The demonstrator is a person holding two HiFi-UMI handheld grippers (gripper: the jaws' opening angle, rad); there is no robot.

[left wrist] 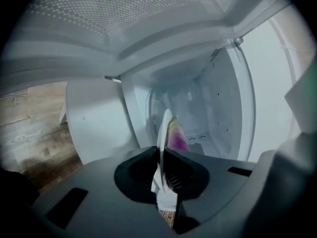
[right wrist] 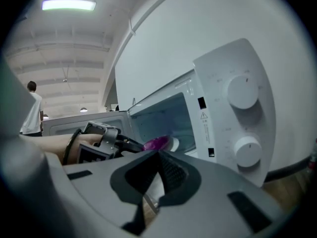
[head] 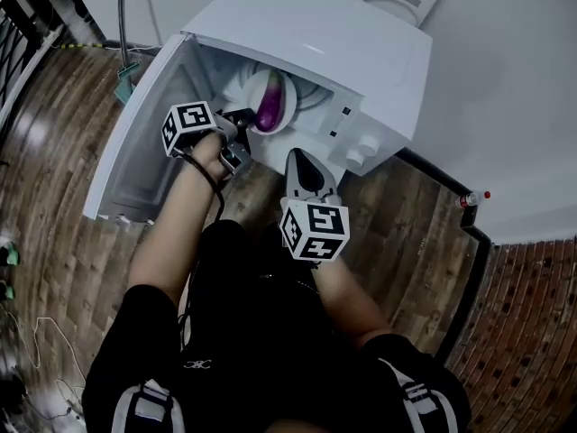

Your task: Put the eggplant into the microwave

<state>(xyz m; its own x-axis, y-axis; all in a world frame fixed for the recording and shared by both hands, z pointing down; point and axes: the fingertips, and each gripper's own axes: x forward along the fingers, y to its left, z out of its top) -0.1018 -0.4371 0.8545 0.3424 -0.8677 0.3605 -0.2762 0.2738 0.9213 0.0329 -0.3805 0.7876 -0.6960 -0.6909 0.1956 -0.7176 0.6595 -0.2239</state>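
A ceiling lamp [right wrist: 68,4] softly lights the white microwave [head: 306,43]; gripper views warp, darkening at edges.

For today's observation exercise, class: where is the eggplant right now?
Head view, upper centre: the eggplant lies on a white plate that the left gripper holds by its rim at the mouth of the open microwave.

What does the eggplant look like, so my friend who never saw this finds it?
Find the big white microwave with its door swung open. At its opening the left gripper holds a white plate by the rim. The eggplant lies on that plate, the only shiny purple thing among all that white.
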